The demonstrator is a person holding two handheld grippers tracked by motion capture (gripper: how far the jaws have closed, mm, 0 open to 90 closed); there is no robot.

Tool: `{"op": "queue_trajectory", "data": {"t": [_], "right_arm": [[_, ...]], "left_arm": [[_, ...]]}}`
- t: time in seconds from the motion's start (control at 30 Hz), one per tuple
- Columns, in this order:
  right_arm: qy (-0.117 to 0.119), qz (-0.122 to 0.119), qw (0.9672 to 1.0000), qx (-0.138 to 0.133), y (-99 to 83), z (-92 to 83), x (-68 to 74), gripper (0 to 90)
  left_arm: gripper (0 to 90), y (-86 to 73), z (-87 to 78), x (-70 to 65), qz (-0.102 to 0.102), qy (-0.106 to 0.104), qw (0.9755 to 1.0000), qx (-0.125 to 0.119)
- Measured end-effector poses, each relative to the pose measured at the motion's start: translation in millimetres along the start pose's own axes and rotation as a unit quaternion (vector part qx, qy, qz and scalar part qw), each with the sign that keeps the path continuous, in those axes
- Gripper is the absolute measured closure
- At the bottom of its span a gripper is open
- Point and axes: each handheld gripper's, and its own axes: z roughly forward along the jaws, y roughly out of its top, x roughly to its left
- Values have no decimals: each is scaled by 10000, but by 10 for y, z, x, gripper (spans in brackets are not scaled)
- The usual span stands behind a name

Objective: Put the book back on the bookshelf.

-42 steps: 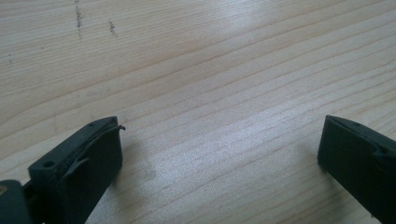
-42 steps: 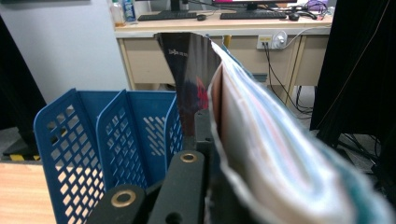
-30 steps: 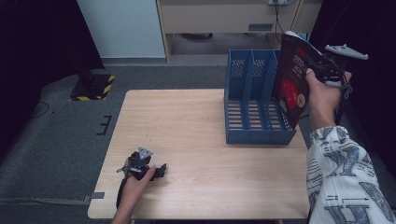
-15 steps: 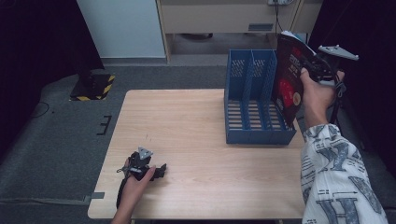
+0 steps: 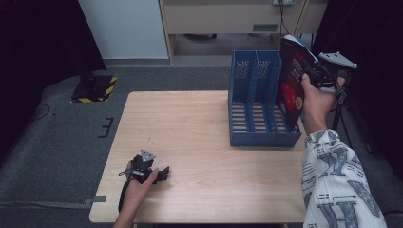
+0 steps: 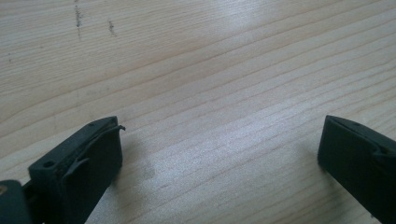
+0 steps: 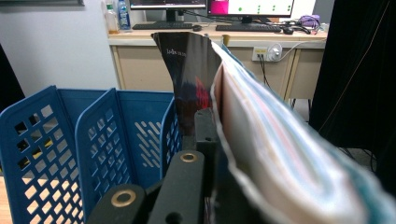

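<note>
Upright magazine (image 5: 291,80), glossy black-and-red cover

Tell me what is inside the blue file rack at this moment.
The left and middle slots of the blue file rack look empty down to the slatted floor. In the rightmost slot, the lower edge of the dark book is entering; the book covers that slot's bottom.

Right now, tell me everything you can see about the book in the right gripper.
The book is a thick softcover with a glossy black and red cover bearing pale lettering too small to read. The right gripper is shut on it near one edge, so the cover bows and the pale pages fan slightly. It stands nearly upright, tilted, at the rightmost slot of the blue file rack, its lower end already down inside that slot. Whether it touches the rack's bottom cannot be told.
</note>
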Motion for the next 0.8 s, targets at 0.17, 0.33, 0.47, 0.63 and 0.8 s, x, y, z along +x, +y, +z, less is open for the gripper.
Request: {"op": "queue_trajectory", "data": {"t": [0.17, 0.33, 0.47, 0.63, 0.8], "right_arm": [[16, 47, 10000, -45, -64, 13, -13, 872], [27, 90, 9999, -43, -141, 30, -18, 871], [33, 112, 9999, 10, -205, 49, -17, 872], [38, 141, 9999, 67, -286, 74, -2, 871], [70, 149, 9998, 102, -325, 98, 12, 871]], "left_arm": [[0, 0, 0, 0, -3, 0, 10000, 0], [0, 1, -3, 3, 19, 0, 10000, 20], [0, 1, -3, 3, 17, -1, 10000, 19], [0, 1, -3, 3, 19, -1, 10000, 20], [0, 1, -2, 3, 18, -2, 10000, 19]]}}
